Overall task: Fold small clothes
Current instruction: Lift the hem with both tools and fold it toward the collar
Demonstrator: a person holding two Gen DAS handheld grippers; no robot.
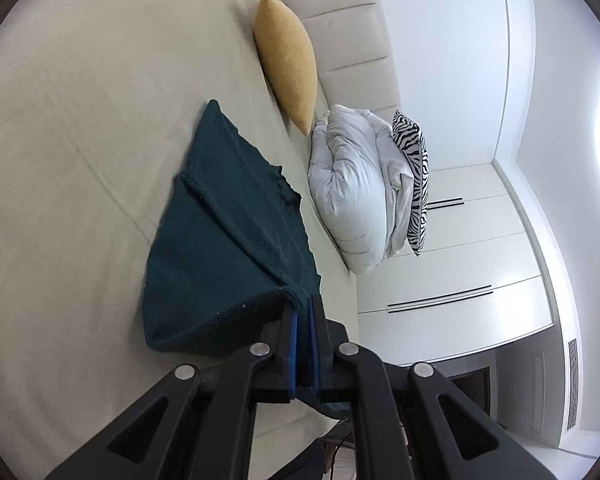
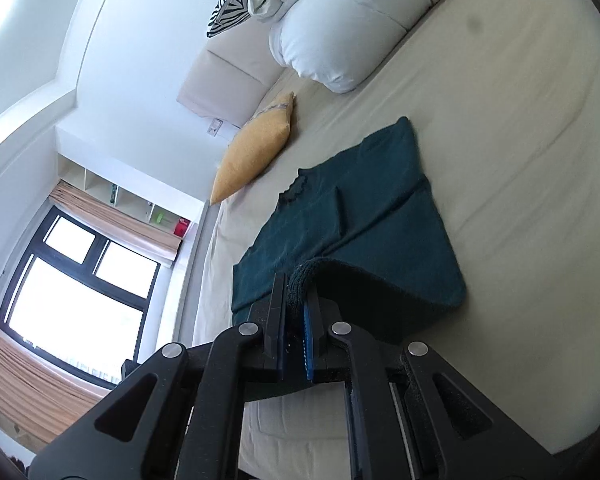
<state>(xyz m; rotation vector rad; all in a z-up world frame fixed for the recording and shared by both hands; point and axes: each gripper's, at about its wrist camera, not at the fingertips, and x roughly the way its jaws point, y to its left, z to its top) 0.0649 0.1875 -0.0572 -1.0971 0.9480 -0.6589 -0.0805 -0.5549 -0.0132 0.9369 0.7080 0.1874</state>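
Note:
A dark teal knit top (image 1: 224, 216) lies on the cream bed sheet (image 1: 80, 120), its near hem lifted off the bed. My left gripper (image 1: 305, 308) is shut on one corner of that hem. In the right wrist view the same teal top (image 2: 364, 196) spreads toward the pillows, with a sleeve folded over its middle. My right gripper (image 2: 298, 284) is shut on the other hem corner, and the cloth curls over between the blue pads (image 2: 308, 344). Both views are rolled sideways.
A yellow cushion (image 1: 288, 60) and a folded white duvet (image 1: 352, 184) with a zebra cushion (image 1: 414, 180) stand against the padded headboard (image 1: 340, 8). White wardrobe doors (image 1: 460, 260) are beyond. The right wrist view shows the bed edge (image 2: 204, 280), a window (image 2: 72, 288) and shelves.

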